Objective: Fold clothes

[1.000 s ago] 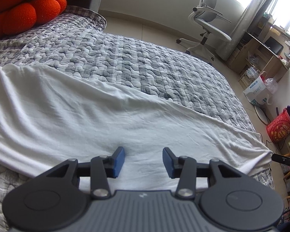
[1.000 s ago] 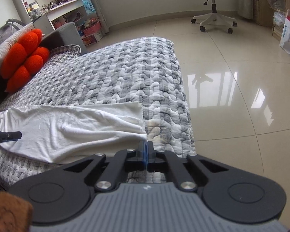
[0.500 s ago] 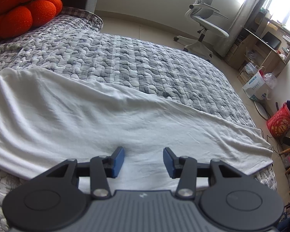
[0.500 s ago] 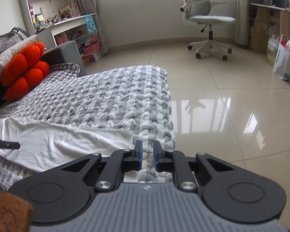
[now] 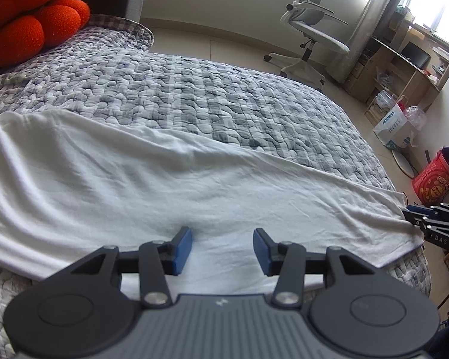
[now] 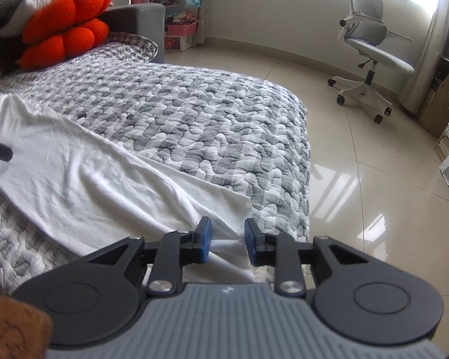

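The white garment (image 5: 152, 185) lies flat on the bed (image 5: 224, 95), along its near edge, below the orange cushion (image 5: 30, 27). It looks light, soft and limp; it will likely sag and crease, so take it at corners or hems. Its long axis runs along the bed's near edge, away from the cushion. The left hand-held gripper (image 5: 222, 246) hovers half open over the garment, empty. The right hand-held gripper (image 6: 226, 240) is opening, narrow, with the end corner between its jaws, unpressed.

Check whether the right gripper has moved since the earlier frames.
Yes. The right gripper swung leftward: the white office chair slid right in its view, and its jaws are opening.
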